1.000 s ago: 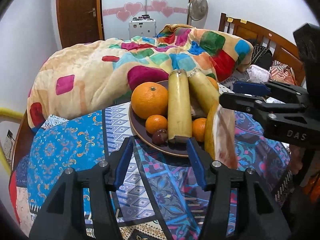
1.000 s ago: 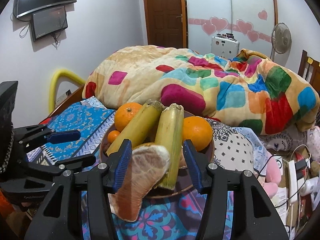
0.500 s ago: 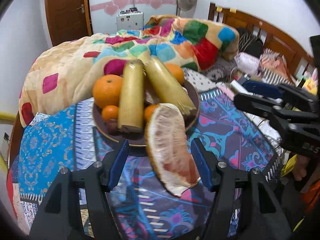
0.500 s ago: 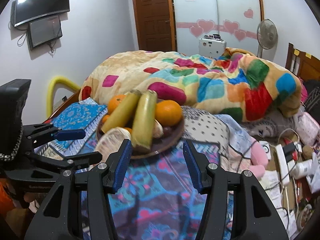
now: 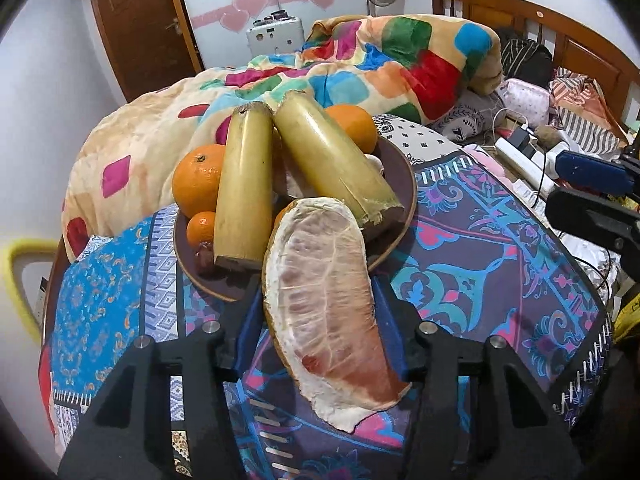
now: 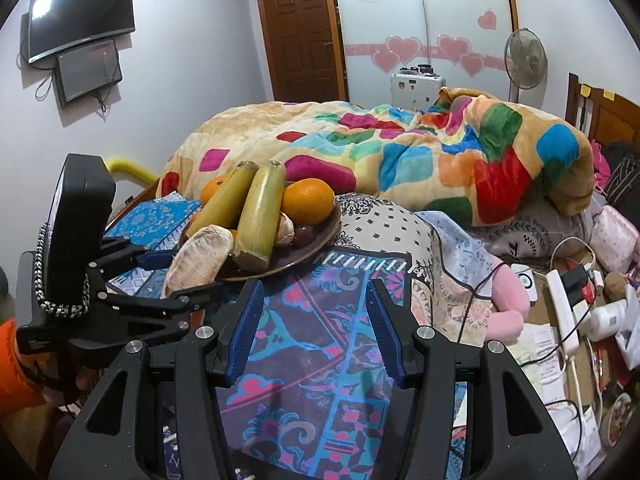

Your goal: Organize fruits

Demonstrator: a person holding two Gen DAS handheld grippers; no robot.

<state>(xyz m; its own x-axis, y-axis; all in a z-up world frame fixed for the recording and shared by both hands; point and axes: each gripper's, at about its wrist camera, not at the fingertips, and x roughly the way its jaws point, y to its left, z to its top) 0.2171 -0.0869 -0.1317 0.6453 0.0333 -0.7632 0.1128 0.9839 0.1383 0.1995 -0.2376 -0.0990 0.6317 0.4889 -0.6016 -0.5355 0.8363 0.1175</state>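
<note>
**Pomelo wedge at the plate's near rim**

Left wrist view: your left gripper [image 5: 320,320] has its blue pads either side of the peeled pomelo wedge [image 5: 324,300]; whether they actually press it is hard to judge. The wedge's far tip leans against the brown plate [image 5: 404,184], just in front of two sugarcane pieces [image 5: 244,188].

Right wrist view: your right gripper [image 6: 316,320] stands wide apart and empty over the patterned cloth [image 6: 320,360], right of the plate [image 6: 320,240].
</note>
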